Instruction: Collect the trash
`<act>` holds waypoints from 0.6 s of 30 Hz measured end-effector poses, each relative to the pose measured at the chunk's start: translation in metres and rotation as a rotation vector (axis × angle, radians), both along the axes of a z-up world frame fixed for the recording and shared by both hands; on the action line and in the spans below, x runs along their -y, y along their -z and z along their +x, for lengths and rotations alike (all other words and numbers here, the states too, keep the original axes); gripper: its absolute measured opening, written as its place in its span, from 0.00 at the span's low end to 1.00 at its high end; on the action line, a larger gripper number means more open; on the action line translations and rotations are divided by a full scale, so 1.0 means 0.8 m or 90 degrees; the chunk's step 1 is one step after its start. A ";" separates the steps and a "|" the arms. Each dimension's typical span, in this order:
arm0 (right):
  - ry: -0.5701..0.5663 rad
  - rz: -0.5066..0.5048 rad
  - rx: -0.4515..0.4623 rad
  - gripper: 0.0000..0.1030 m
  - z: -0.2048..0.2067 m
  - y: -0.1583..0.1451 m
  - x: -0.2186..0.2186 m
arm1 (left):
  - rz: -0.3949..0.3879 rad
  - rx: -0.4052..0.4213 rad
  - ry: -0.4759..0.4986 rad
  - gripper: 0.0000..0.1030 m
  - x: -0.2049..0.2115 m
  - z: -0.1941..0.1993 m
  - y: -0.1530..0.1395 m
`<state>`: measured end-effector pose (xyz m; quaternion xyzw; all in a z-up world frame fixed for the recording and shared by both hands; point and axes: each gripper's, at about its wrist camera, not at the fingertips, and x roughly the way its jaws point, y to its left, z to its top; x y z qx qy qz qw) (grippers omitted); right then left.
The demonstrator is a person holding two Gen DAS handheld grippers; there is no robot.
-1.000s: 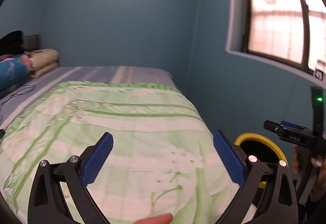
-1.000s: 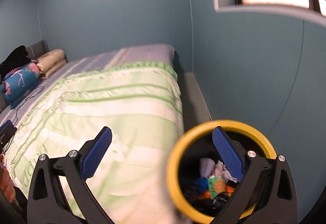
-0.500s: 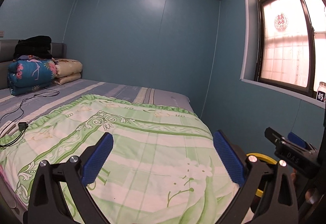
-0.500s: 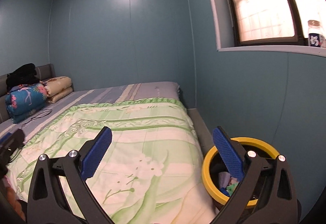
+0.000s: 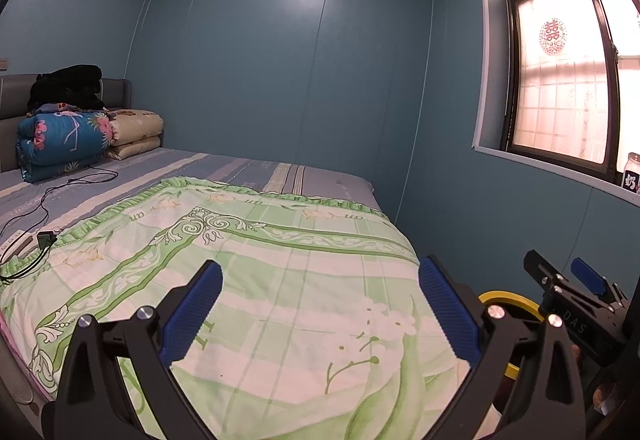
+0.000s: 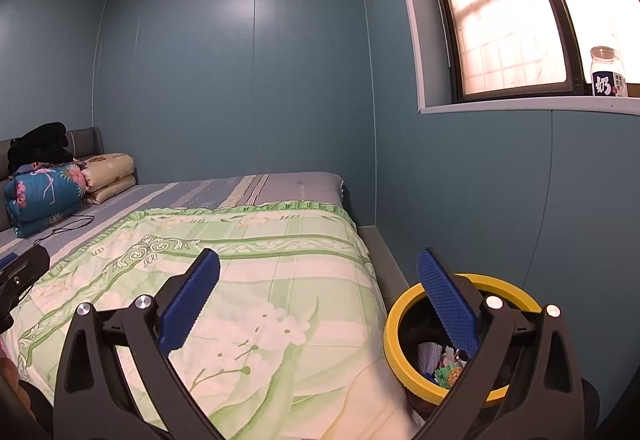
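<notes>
Both views have tilted up from bed and bin to room level. Left gripper (image 5: 320, 310) and right gripper (image 6: 318, 300): jaws apart, empty. Yellow-rimmed bin (image 6: 394, 336) beside bed (image 6: 280, 260) holds trash; collection likely finished

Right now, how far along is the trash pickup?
Looks nearly done: wrappers already sit in the yellow-rimmed bin beside the bed, and the quilt shows no litter. Nothing is in hand: left tongs and right tongs are open and empty. Only a bottle on the windowsill might remain.
</notes>
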<state>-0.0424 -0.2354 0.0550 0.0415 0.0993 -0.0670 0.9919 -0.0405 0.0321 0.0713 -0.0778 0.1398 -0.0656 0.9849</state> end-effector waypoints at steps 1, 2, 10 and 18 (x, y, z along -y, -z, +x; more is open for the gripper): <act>0.001 0.002 -0.001 0.92 0.001 0.001 0.001 | 0.001 -0.003 0.002 0.92 0.001 0.001 0.001; 0.002 0.003 -0.001 0.92 0.000 0.001 0.001 | 0.000 -0.004 0.002 0.92 0.001 0.002 0.001; 0.003 0.006 -0.016 0.92 0.004 0.008 0.002 | -0.006 -0.008 0.004 0.92 -0.001 0.003 0.003; 0.000 0.013 -0.025 0.92 0.008 0.009 0.004 | -0.008 -0.010 0.004 0.92 -0.001 0.003 0.003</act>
